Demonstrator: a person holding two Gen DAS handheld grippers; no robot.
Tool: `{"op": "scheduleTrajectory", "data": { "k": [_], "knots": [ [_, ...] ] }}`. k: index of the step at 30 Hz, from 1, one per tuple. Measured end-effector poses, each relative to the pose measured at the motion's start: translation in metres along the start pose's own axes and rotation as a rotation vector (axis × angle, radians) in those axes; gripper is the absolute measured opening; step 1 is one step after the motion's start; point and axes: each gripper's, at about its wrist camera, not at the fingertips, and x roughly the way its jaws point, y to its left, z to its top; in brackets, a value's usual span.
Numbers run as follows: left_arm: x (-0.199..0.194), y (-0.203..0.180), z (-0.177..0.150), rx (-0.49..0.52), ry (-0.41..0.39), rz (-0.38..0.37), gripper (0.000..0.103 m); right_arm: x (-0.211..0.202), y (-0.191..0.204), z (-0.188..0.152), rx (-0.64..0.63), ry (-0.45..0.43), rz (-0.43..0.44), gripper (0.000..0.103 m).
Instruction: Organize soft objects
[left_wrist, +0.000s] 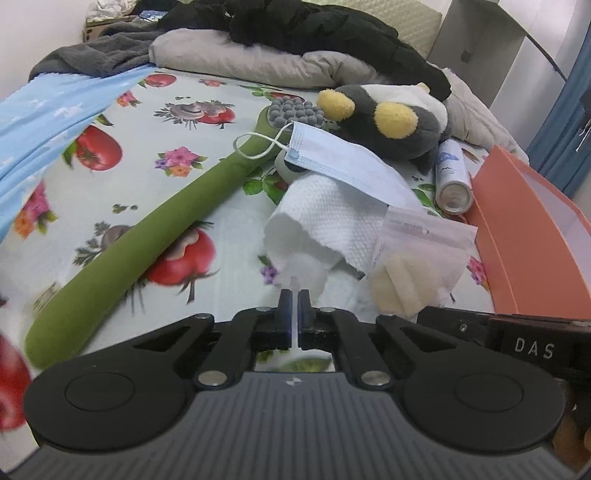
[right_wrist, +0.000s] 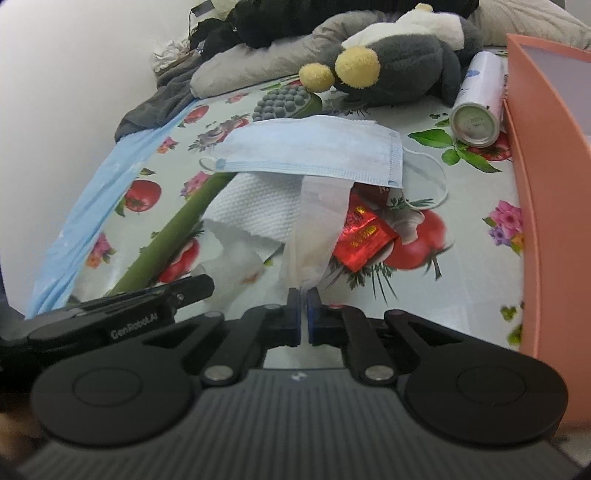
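Note:
A clear zip bag with a pale sponge (left_wrist: 413, 258) hangs over the bed; in the right wrist view the bag (right_wrist: 314, 236) is edge-on. My right gripper (right_wrist: 303, 295) is shut on its lower edge. My left gripper (left_wrist: 294, 295) is shut, empty except for a thin clear sliver between the tips. A blue face mask (left_wrist: 343, 162) (right_wrist: 314, 147) lies over white paper towel (left_wrist: 332, 218) (right_wrist: 258, 210). A grey and yellow plush toy (left_wrist: 388, 114) (right_wrist: 399, 70) lies behind.
An orange box (left_wrist: 532, 236) (right_wrist: 546, 184) stands at the right. A spray can (left_wrist: 452, 173) (right_wrist: 478, 99) lies beside it. A green long-handled massager (left_wrist: 147, 236) (right_wrist: 166, 240) crosses the fruit-print sheet. A red packet (right_wrist: 362, 232) lies under the bag. Pillow and dark clothes (left_wrist: 295, 33) are at the back.

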Motion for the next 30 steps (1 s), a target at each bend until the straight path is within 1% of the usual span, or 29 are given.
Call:
{"op": "scheduleTrajectory", "data": {
  "k": [5, 14, 17, 19, 24, 25, 26, 27, 28, 29, 30],
  "knots": [
    [-0.032, -0.003, -0.019, -0.013, -0.018, 0.004, 0.003, -0.023, 0.004, -0.017, 0.012, -0.003, 0.004, 0.006],
    [-0.080, -0.005, -0.057, -0.053, -0.009, -0.014, 0.003, -0.060, 0.001, -0.050, 0.064, -0.001, -0.014, 0.006],
    [-0.088, -0.004, -0.068, -0.058, 0.008, -0.016, 0.003, -0.068, -0.003, -0.059, 0.094, 0.009, -0.011, 0.006],
    [-0.088, -0.003, -0.074, -0.066, 0.034, -0.025, 0.003, -0.071, -0.005, -0.066, 0.099, 0.013, -0.022, 0.007],
    [-0.087, 0.000, -0.079, -0.067, 0.086, -0.024, 0.005, -0.072, -0.013, -0.080, 0.125, 0.046, -0.041, 0.009],
    [-0.086, 0.001, -0.079, -0.064, 0.089, -0.030, 0.012, -0.072, -0.013, -0.081, 0.118, 0.049, -0.051, 0.010],
    [-0.087, 0.001, -0.080, -0.055, 0.093, -0.034, 0.016, -0.073, -0.013, -0.082, 0.109, 0.051, -0.055, 0.010],
    [-0.087, 0.000, -0.080, -0.046, 0.096, -0.035, 0.028, -0.075, -0.014, -0.082, 0.102, 0.055, -0.057, 0.012],
    [-0.088, -0.001, -0.080, -0.037, 0.094, -0.032, 0.039, -0.077, -0.014, -0.082, 0.096, 0.056, -0.058, 0.022],
    [-0.089, -0.001, -0.081, -0.032, 0.087, -0.028, 0.044, -0.078, -0.015, -0.082, 0.089, 0.055, -0.062, 0.043],
    [-0.090, -0.001, -0.081, -0.027, 0.082, -0.023, 0.047, -0.080, -0.015, -0.083, 0.078, 0.055, -0.074, 0.048]
  ]
}}
